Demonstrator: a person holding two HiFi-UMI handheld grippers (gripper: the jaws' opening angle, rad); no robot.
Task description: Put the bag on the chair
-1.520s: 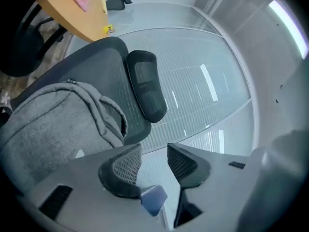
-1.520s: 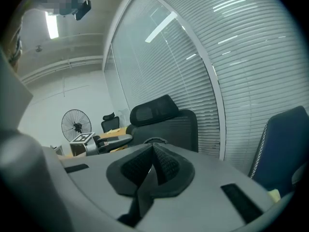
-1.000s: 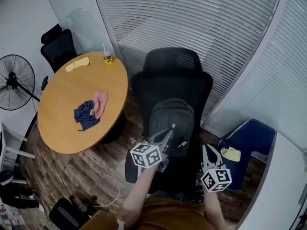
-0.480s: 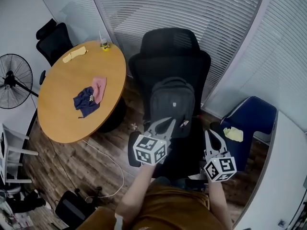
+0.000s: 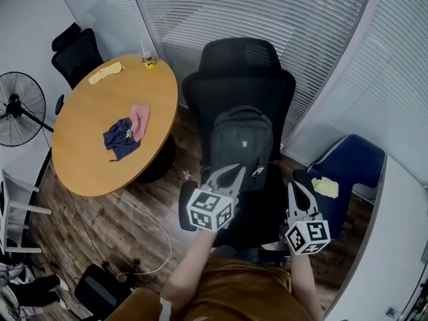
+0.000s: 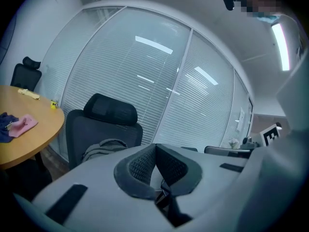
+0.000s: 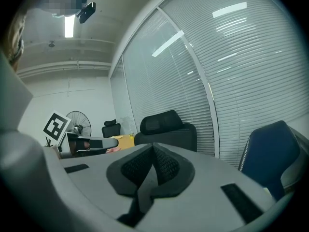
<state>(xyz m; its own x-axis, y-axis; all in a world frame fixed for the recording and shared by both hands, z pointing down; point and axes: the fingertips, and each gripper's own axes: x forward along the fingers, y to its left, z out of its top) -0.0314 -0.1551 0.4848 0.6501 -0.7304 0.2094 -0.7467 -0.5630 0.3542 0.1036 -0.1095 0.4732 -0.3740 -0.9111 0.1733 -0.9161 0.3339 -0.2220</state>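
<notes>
While bag (image 5: pixel 241 146) seemingly hides chair (image 5: pixel 237 79) seat, left hand-held gripper (image 5: pixel 237 170), right one (image 5: pixel 294 188) closed, empty.

office: swivel chair (image 5: pixel 239 95), slatted blinds (image 5: pixel 261 12)

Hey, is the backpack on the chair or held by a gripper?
On the chair: the backpack sits on the black office chair, leaning on its backrest; left gripper and right gripper are shut, empty.

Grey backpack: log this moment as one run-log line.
bag: grey fabric backpack on black office chair seat, against backrest | left gripper: shut, empty | right gripper: shut, empty | task: placed
</notes>
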